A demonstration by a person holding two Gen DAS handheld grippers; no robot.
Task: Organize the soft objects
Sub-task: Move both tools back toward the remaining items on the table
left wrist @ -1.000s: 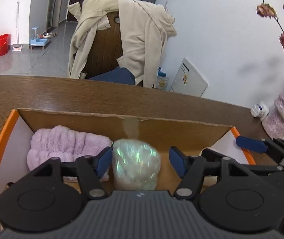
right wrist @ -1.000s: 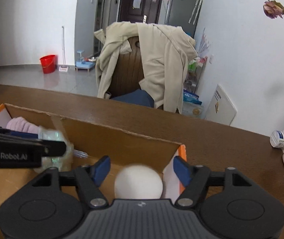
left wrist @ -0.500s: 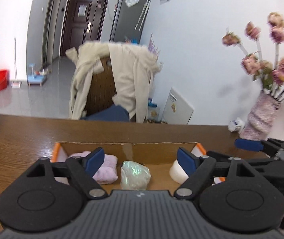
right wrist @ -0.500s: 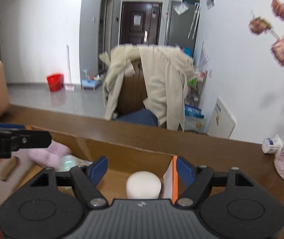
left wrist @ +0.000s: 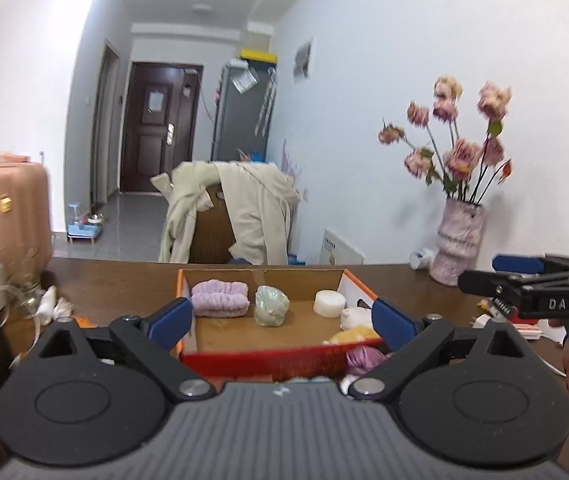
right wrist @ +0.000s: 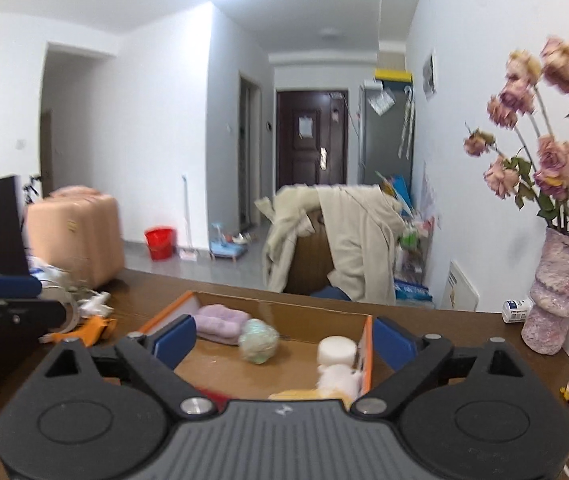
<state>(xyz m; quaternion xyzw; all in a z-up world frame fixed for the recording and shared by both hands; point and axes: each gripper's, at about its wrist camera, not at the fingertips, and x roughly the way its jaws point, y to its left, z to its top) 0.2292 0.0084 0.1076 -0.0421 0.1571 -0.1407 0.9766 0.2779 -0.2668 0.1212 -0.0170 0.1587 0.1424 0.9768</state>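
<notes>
You are looking down a dark wooden table [left wrist: 124, 280] with a smooth, faintly glossy grain, set against a white wall. Take the cardboard box [left wrist: 260, 276] as your landmark: a shallow open rectangle of raw brown board with orange outer faces, its long axis running away from you toward the chair [right wrist: 312, 256]. That chair stands behind the box, draped in a limp cream coat [left wrist: 252, 208]. Left of the box, beyond the table's edge, sits a ribbed, hard peach suitcase [right wrist: 76, 236]. Right of the box, at the wall, stands a lumpy, mottled pink vase [left wrist: 458, 244] of dried roses.

Inside the box, along its far wall, you have three soft things in a row. The lilac plush roll [left wrist: 220, 298] lies in the far left corner, fuzzy and ridged, its length crosswise to the box. Just right of it sits the pale green pearly bundle [left wrist: 270, 306], rounded and crinkled. Further right, near the right wall, stands the white foam puck [left wrist: 329, 303], a short upright cylinder. In the near right corner lie a white fluffy toy [right wrist: 338, 378] and something yellow, too blurred to name.

Your left gripper [left wrist: 282, 316] and your right gripper [right wrist: 284, 336] both hover on the near side of the box, blue pads [left wrist: 174, 316] spreading wider, nothing between them.
</notes>
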